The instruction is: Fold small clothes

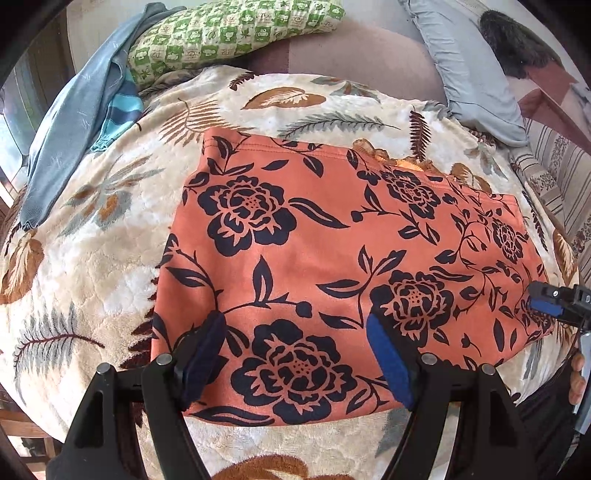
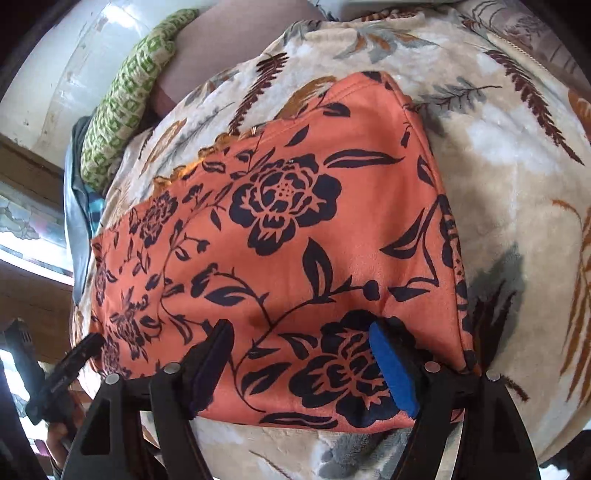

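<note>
An orange garment with dark navy flowers [image 1: 332,258] lies flat in a rough rectangle on a cream leaf-patterned blanket [image 1: 92,295]. My left gripper [image 1: 295,325] hovers over its near edge, open, with nothing pinched between the blue pads. The right gripper [image 1: 554,299] shows at the far right of the left wrist view, by the garment's right corner. In the right wrist view the same garment [image 2: 280,240] fills the middle. My right gripper [image 2: 301,328] stands open over its near edge, the cloth lying flat below the fingers. The left gripper [image 2: 66,369] shows at the lower left there.
A green checked pillow [image 1: 229,33] and a heap of blue-grey clothes [image 1: 74,129] lie at the back left. A grey pillow [image 1: 469,74] and striped fabric [image 1: 554,173] sit at the right. A person's hand [image 1: 576,376] holds the right gripper.
</note>
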The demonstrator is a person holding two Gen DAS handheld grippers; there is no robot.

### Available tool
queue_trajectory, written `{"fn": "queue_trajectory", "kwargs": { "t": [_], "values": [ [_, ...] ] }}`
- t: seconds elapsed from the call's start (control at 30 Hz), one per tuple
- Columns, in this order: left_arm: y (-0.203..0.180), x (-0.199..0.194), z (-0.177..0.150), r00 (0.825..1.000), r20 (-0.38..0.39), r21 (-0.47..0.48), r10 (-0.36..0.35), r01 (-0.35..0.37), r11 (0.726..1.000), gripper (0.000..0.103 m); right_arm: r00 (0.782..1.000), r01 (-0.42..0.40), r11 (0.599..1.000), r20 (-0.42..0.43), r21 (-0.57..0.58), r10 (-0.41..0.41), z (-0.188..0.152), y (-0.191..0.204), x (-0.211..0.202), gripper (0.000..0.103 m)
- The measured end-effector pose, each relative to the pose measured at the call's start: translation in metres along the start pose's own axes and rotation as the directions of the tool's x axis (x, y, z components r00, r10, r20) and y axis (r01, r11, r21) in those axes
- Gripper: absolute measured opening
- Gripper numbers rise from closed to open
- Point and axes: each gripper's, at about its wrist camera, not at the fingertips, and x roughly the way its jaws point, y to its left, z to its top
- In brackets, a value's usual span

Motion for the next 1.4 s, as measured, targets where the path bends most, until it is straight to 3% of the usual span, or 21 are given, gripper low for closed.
{"fn": "queue_trajectory", "kwargs": {
  "t": [0.13, 0.23, 0.33, 0.47, 0.67, 1.0, 1.17, 1.23, 1.33, 1.4],
  "values": [
    [-0.002, -0.001, -0.002, 1.000, -0.006, -0.008, 0.002, -0.002, 1.000, 0.079, 0.997, -0.035, 0.998, 0.060, -0.058, 0.038, -0.002, 0.010, -0.014, 0.079],
    [-0.008, 0.001, -0.004, 1.000, -0.019, 0.000, 0.001, -0.001, 1.000, 0.079, 0.999, -0.049, 0.999, -0.020, 0.016, 0.050, -0.001, -0.015, 0.021, 0.081],
    [-0.013, -0.002, -0.007, 1.000, -0.012, 0.023, 0.006, -0.006, 1.000, 0.079, 0.995, -0.096, 0.993, 0.039, 0.064, 0.094, 0.000, -0.014, -0.003, 0.081],
    [-0.015, -0.005, -0.006, 1.000, 0.000, 0.000, -0.004, 0.004, 1.000, 0.079, 0.973, -0.165, 0.984, 0.175, 0.063, 0.152, -0.016, -0.017, -0.054, 0.081],
    [-0.032, -0.005, -0.005, 1.000, 0.004, 0.019, -0.016, 0.016, 1.000, 0.079, 0.971, -0.228, 0.922, 0.150, 0.314, 0.189, -0.057, -0.076, -0.054, 0.081],
    [-0.054, -0.003, -0.003, 1.000, 0.011, 0.064, -0.015, 0.014, 0.998, 0.079, 0.955, -0.294, 0.845, 0.173, 0.447, 0.241, -0.047, -0.114, -0.027, 0.081],
    [-0.054, 0.004, -0.002, 1.000, 0.000, 0.059, -0.007, 0.007, 0.998, 0.079, 0.952, -0.301, 0.833, 0.193, 0.464, 0.237, -0.040, -0.117, -0.024, 0.080],
    [-0.056, 0.007, -0.002, 1.000, -0.008, 0.060, -0.009, 0.010, 0.998, 0.079, 0.962, -0.266, 0.851, 0.184, 0.453, 0.202, -0.038, -0.115, -0.025, 0.072],
    [-0.059, 0.007, -0.003, 1.000, -0.003, 0.073, -0.011, 0.011, 0.997, 0.079, 0.978, -0.201, 0.886, 0.145, 0.419, 0.153, -0.033, -0.109, -0.023, 0.041],
    [-0.062, 0.008, -0.004, 1.000, 0.000, 0.085, -0.008, 0.008, 0.996, 0.079, 0.982, -0.172, 0.905, 0.135, 0.390, 0.129, -0.033, -0.106, -0.023, 0.035]
  ]
}}
